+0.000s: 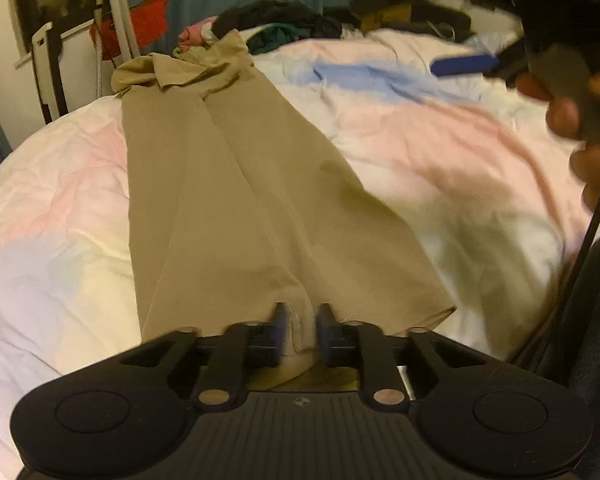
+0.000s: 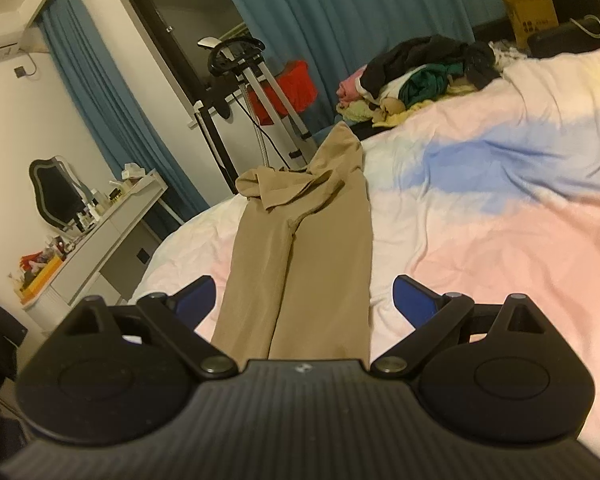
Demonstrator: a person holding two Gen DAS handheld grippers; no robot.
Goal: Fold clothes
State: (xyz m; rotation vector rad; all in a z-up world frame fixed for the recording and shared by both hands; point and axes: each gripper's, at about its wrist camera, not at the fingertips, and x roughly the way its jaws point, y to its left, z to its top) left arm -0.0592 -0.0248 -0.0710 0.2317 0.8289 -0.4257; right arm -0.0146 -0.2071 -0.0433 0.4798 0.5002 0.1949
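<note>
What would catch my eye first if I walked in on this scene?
Probably the tan trousers, stretched lengthwise down the pastel bedspread. The left gripper is pinching their near end, while the right gripper hangs open above them. Behind, a heap of unfolded clothes waits by the blue curtain.

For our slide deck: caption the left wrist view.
Left gripper pinches the hem of tan trousers laid along a pastel duvet.
</note>
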